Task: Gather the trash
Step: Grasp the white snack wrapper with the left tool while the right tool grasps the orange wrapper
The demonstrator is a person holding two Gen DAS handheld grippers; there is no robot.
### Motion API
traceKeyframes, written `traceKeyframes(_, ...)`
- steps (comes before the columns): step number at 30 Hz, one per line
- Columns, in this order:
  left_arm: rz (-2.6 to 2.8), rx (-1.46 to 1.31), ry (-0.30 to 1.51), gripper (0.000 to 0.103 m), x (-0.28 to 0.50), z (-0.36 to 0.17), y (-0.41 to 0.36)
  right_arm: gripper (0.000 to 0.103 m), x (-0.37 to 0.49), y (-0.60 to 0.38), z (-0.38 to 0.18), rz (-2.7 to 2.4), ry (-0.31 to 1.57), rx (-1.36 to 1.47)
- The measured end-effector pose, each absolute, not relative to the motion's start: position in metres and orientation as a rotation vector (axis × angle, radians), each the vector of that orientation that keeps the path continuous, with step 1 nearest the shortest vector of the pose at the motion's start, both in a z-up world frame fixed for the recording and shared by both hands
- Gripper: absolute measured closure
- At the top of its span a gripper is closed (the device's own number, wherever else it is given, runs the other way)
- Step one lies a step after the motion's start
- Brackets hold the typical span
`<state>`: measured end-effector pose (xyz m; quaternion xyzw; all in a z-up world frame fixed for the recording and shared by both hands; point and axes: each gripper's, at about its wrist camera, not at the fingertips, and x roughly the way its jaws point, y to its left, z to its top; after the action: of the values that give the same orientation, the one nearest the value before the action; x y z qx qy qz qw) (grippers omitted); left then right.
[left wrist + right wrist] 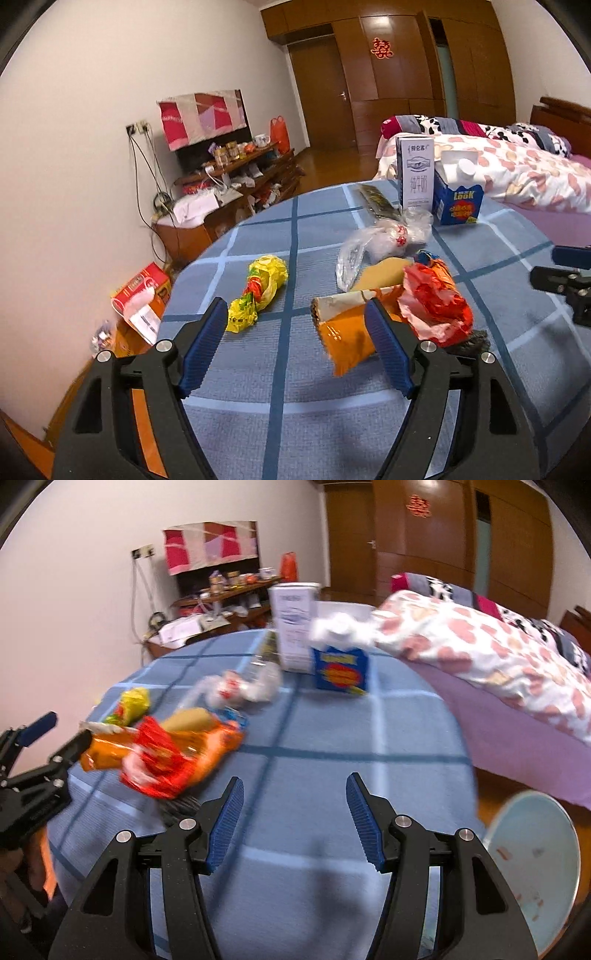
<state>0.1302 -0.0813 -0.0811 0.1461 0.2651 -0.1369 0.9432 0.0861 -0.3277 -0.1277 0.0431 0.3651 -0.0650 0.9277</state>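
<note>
We are at the approach step: nothing is picked up, both tools hover over the round table with the blue checked cloth (295, 369). Our left tool (295, 317) has its blue-padded fingers spread wide apart and empty, aimed at the gap between the crumpled yellow plastic wrapper (258, 288) on its left side and the flat orange snack packet (347, 339) on its right; the right pad overlaps the orange packet in the view, but contact we cannot tell. Just beyond lie the crumpled red foil wrapper (432, 302), resting partly on the orange packet, and the clear plastic bag with red print (384, 236). Further back stand the tall white milk carton (415, 173) and the blue carton with a white cap (458, 199), upright and side by side near the table's far edge. Our right tool (295, 812) is also spread open and empty, over bare cloth, with the trash pile off to its left; this view is blurred. A pale blue round bin (535, 867) sits on the floor, below the table edge at the right, seemingly the drop point. Next move, as we judge it: swing the left tool onto the orange packet or yellow wrapper, lower, close on a raised crinkle. Thin foil is slippery, so grip a fold, not a flat face.
</note>
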Motion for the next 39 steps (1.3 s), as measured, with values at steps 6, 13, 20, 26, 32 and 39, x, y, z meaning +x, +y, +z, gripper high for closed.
traceKeyframes(6, -0.347, 0.261, 0.599, 0.028, 0.141, -0.094, -0.088, 0.045, 0.119, -0.301, -0.133, -0.081, 0.782, 0.088)
traceKeyframes(13, -0.447, 0.221, 0.66, 0.051, 0.146, -0.106, -0.093, 0.046, 0.143, -0.291, -0.156, -0.035, 0.871, 0.116)
traceKeyframes(20, -0.53, 0.21, 0.684, 0.07, 0.144, -0.113, -0.097, 0.065, 0.153, -0.282, -0.166, 0.01, 0.922, 0.124)
traceKeyframes(26, -0.557, 0.208, 0.666, 0.079, 0.139, -0.113, -0.099, 0.086, 0.154, -0.277, -0.169, 0.044, 0.932, 0.147)
traceKeyframes(32, -0.567, 0.19, 0.657, 0.086, 0.138, -0.112, -0.096, 0.092, 0.153, -0.273, -0.167, 0.047, 0.925, 0.133)
traceKeyframes(39, -0.574, 0.179, 0.65, 0.093, 0.138, -0.111, -0.091, 0.092, 0.152, -0.268, -0.165, 0.03, 0.916, 0.089)
